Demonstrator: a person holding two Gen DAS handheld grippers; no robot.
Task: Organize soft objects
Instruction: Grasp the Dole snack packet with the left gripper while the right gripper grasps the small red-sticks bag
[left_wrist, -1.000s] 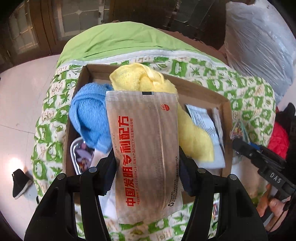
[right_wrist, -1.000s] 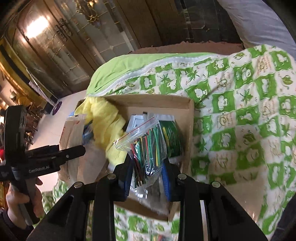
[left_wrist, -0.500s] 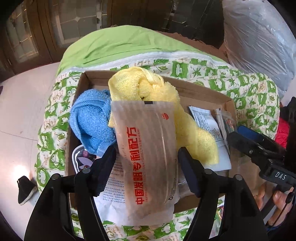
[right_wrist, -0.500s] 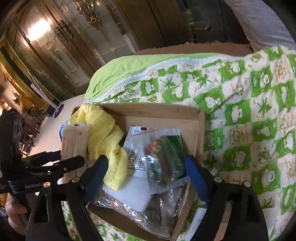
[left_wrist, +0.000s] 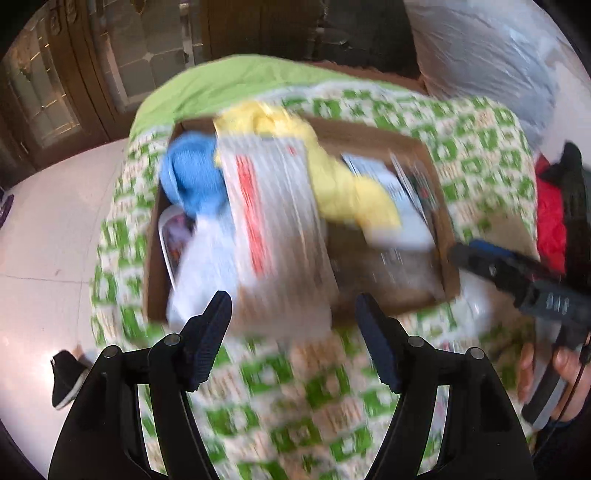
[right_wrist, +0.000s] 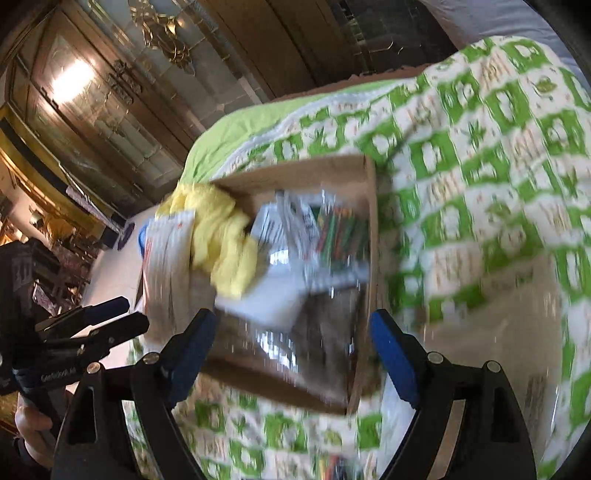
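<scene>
A: L claw (left_wrist: 293, 325)?
B: Jaws spread wide, nothing btwn them, hanging just short of the cardboard box (left_wrist: 448, 236) on the green-checked quilt (left_wrist: 295, 398).
A: In the box, L to R?
B: Blue towel (left_wrist: 192, 181) far-left corner, tan packet w/ red print (left_wrist: 273, 236) leaning over it, yellow towel (left_wrist: 340, 184) mid, white pouches (left_wrist: 399, 206) at right. Blurry.
A: R claw (right_wrist: 293, 354)?
B: Also wide open, empty, at the box's near edge; bag of coloured tubes (right_wrist: 341, 236) lies inside by the right wall.
</scene>
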